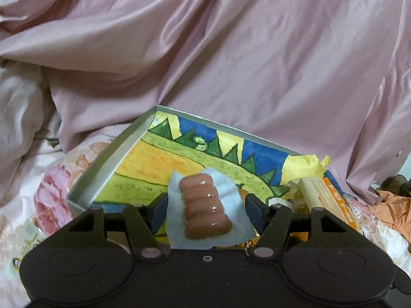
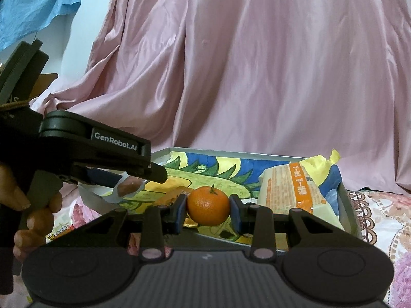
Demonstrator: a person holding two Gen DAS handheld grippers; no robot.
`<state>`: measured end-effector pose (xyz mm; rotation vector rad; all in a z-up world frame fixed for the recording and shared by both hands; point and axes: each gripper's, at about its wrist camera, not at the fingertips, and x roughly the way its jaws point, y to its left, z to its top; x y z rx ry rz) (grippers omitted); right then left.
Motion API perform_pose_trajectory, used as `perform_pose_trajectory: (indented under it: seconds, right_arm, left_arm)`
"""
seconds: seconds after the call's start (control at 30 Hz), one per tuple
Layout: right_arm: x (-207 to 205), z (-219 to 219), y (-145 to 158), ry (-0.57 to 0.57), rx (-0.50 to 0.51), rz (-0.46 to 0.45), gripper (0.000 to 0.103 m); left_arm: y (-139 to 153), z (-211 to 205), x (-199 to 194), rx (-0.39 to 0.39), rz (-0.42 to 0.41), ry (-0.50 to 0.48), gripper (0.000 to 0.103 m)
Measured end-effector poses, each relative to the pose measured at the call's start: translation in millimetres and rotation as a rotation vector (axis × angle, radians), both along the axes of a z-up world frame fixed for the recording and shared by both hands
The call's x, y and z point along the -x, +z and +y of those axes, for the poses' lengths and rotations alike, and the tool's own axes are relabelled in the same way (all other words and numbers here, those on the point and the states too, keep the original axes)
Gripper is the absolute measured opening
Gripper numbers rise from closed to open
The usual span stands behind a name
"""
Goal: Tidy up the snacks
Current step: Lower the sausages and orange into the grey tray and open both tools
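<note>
A shallow open box point(image 1: 113, 154) with a colourful painted lining lies on the bed, also low in the right wrist view point(image 2: 231, 152). My left gripper point(image 1: 206, 211) is shut on a clear-and-white pack of several sausages point(image 1: 203, 205), held just over the box's near edge. My right gripper point(image 2: 208, 210) is shut on a small orange tangerine point(image 2: 208, 205), held above the box's near side. An orange-and-cream snack packet point(image 2: 290, 190) lies in the right end of the box point(image 1: 326, 195). The left gripper point(image 2: 120, 179) and the hand point(image 2: 25, 205) holding it show at the left of the right wrist view.
Pink satin cloth point(image 1: 231, 51) hangs close behind the box. A floral bedspread point(image 1: 51, 192) surrounds it. A small printed packet point(image 1: 20, 246) lies on the bedspread at lower left. Orange cloth point(image 1: 390, 205) is bunched at the right. Blue cloth point(image 2: 33, 2) hangs at upper left.
</note>
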<state>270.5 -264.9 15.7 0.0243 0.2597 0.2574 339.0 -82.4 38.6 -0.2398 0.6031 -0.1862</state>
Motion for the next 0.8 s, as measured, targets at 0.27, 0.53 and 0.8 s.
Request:
perform_pose_trajectory:
  seconds: [0.27, 0.53, 0.8]
  right_arm:
    - [8, 1, 4, 0.001, 0.009, -0.018, 0.051]
    - [37, -4, 21, -0.017, -0.007, -0.063, 0.076]
    - [78, -6, 45, -0.005, -0.033, -0.096, 0.096]
  left_arm:
    - [3, 5, 8, 0.027, -0.014, 0.013, 0.079]
    - [22, 16, 42, 0.037, -0.093, 0.032, 0.101]
    - [38, 35, 94, 0.025, -0.167, 0.079, 0.102]
